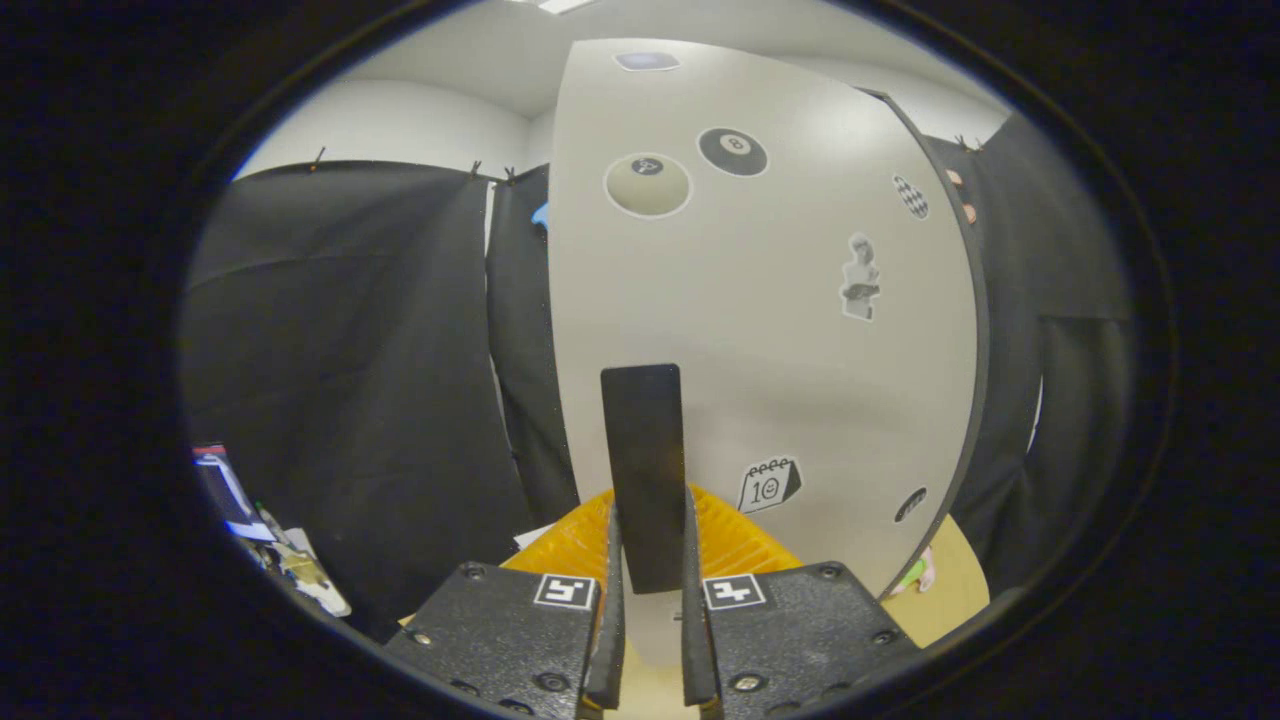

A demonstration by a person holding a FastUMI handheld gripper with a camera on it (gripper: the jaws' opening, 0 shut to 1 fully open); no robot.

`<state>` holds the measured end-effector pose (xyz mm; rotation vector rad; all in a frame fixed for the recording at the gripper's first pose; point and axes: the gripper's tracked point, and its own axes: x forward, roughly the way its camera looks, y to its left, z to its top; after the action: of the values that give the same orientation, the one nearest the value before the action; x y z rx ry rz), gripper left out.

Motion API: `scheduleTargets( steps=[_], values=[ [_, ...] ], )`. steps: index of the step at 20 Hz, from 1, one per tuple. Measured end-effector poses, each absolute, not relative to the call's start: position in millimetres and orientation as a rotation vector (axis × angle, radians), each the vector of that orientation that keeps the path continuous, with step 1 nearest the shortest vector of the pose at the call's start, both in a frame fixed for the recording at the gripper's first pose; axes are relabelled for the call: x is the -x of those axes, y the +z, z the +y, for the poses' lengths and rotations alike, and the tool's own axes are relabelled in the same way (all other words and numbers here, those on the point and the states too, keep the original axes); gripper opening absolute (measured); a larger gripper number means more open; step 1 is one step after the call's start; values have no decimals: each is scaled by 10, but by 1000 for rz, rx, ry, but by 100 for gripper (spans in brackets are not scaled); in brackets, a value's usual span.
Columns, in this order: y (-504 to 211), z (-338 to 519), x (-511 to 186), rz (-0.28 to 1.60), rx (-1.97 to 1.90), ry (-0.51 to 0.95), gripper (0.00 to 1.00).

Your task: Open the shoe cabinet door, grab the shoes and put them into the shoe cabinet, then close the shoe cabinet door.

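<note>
The shoe cabinet door (780,330) is a pale panel with several stickers, standing upright right in front of me. A flat black handle (642,440) sticks out from its lower middle. My gripper (648,520) is shut on that handle, one finger pressing each side of it. A dark strip (975,330) runs down the door's right side. Whether the door stands ajar or closed I cannot tell.
Black cloth walls hang to the left and right of the cabinet. Some small clutter (275,555) lies low on the left by the cloth. A tan surface (955,585) shows below the door's right corner, with a small green and pink item (915,572) at the door's foot.
</note>
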<state>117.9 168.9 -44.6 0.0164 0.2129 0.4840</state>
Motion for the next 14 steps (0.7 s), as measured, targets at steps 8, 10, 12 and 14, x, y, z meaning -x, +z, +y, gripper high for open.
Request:
scheduleTargets(
  steps=[8, 10, 12, 14],
  values=[
    [-410, 1282, -915, 206, -37, 530, 26],
    [-406, 1198, -868, 197, -30, 515, 26],
    [-392, 1098, -813, 183, -20, 494, 26],
    [-380, 997, -771, 169, -12, 465, 25]
  ],
)
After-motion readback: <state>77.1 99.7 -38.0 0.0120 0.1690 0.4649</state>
